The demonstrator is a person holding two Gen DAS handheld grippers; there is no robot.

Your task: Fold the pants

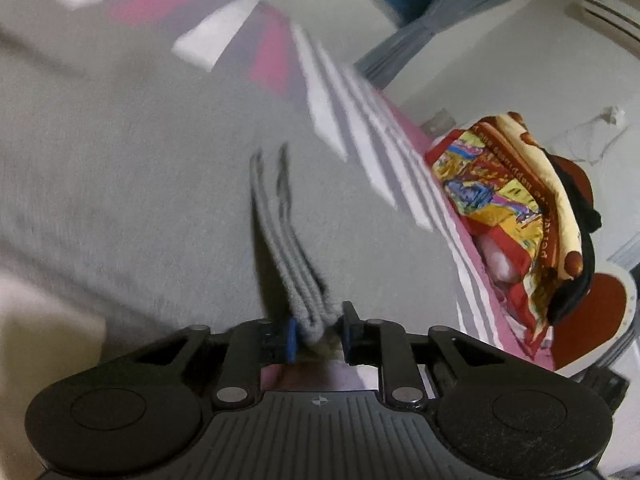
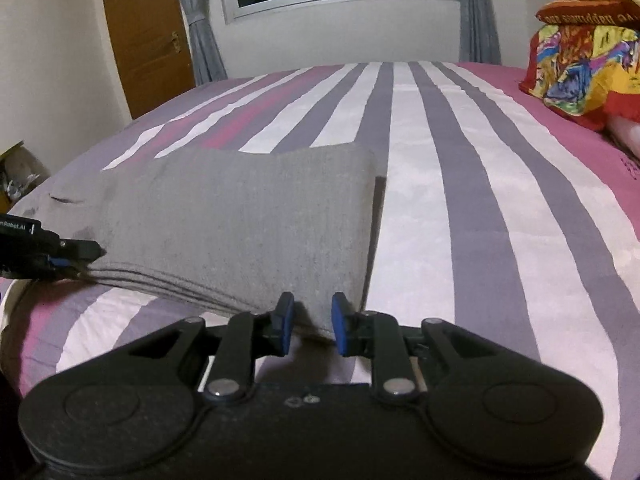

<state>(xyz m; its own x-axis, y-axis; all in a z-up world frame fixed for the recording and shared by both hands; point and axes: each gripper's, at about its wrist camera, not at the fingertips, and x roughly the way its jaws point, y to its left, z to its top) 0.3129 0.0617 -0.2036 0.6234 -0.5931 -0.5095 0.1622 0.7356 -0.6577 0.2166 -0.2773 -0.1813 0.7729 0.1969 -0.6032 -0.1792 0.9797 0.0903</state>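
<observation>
Now we see grey pants (image 2: pixel 236 216) folded into a thick stack on a striped bedspread (image 2: pixel 460 184), with both grippers at the pants' near edge. Our left gripper (image 1: pixel 319 334) is clamped on the stacked layers at the pants' left corner. Our right gripper (image 2: pixel 308 322) straddles the pants' right corner, but we cannot tell whether its pads press the cloth. We judge a risk: if only 1 corner is held, lifting could let layers slide apart and undo the fold.
</observation>
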